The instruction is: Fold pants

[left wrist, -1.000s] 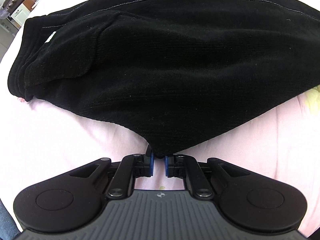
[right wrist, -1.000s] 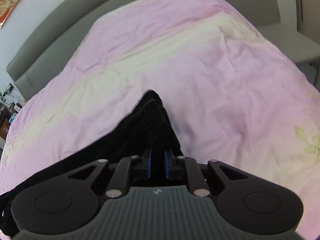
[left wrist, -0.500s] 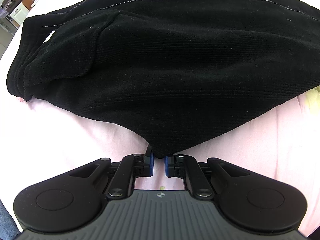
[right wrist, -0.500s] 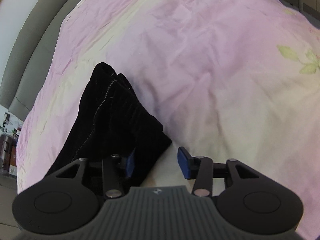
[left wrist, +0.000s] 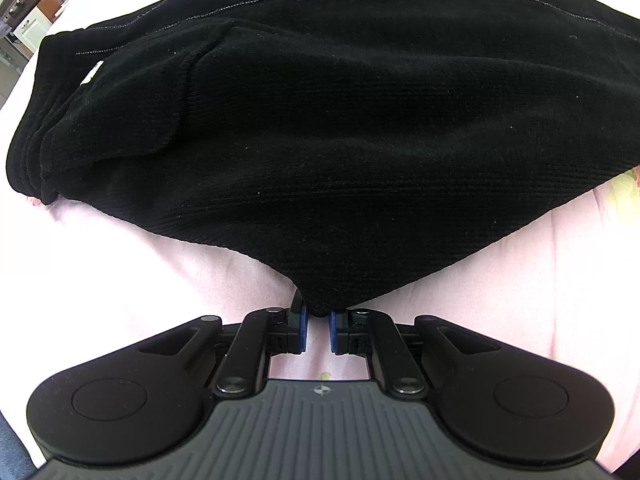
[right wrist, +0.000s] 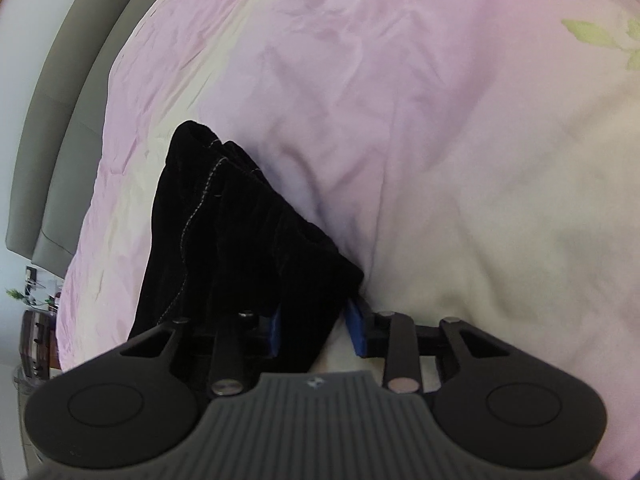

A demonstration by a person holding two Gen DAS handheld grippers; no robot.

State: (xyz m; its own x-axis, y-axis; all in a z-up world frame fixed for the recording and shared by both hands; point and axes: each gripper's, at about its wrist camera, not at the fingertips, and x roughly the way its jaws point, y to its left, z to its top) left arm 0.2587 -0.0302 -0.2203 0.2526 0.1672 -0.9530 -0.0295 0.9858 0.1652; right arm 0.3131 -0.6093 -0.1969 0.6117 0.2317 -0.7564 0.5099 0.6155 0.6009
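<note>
Black ribbed pants (left wrist: 340, 140) stretch lengthwise away from the left tool (left wrist: 318, 326), pinched shut on their near corner, while the right tool (right wrist: 316, 334) gapes around a hem on the bed (right wrist: 440, 120).

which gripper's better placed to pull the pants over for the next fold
Left. The left gripper is pinched on a corner of the black pants; the right gripper is open, fabric loose between its fingers.

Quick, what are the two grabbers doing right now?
Left hand-held gripper: shut on the black pants.
Right hand-held gripper: open, pants lying between its fingers, not pinched.
</note>
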